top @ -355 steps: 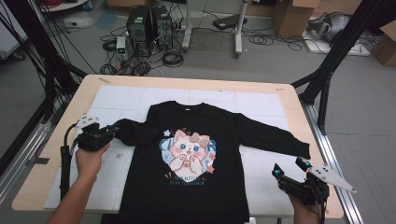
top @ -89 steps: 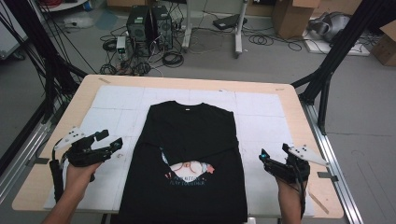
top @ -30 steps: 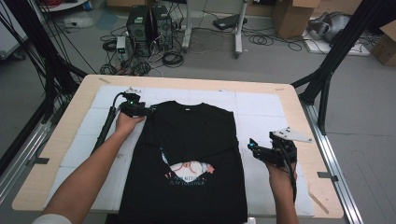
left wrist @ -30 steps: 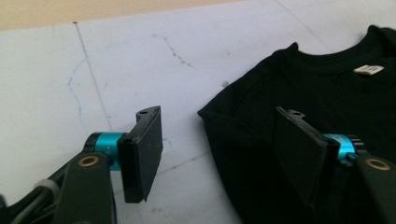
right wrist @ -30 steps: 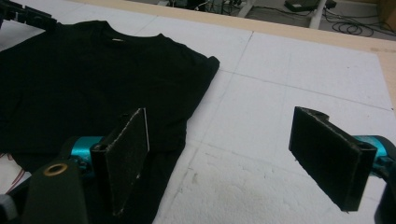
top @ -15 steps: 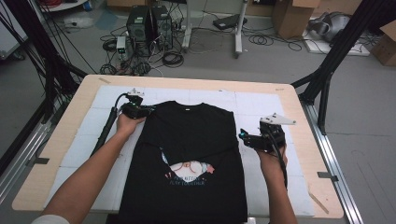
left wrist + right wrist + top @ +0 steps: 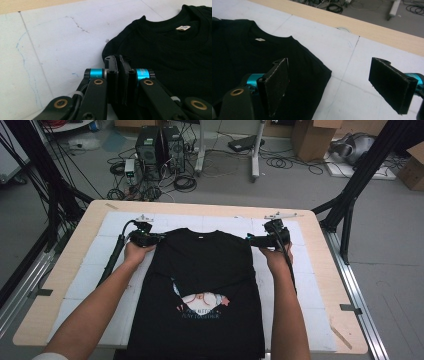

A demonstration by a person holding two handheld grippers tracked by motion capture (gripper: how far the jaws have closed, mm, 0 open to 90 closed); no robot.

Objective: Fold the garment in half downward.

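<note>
folding a black sweatshirt (image 7: 202,290): both grippers at the shoulder corners, ready for the lengthwise fold.
high view: the soft knit lies flat on the white mat (image 7: 305,285), sleeves tucked in, cartoon print peeking out; left gripper (image 7: 159,238) and right gripper (image 7: 249,238) flank the collar. left gripper view: jaws pressed together at the left shoulder corner, cloth apparently pinched. right gripper view: the foam-faced jaws stand spread over the right shoulder corner; closing on it looks like the next move.
</note>
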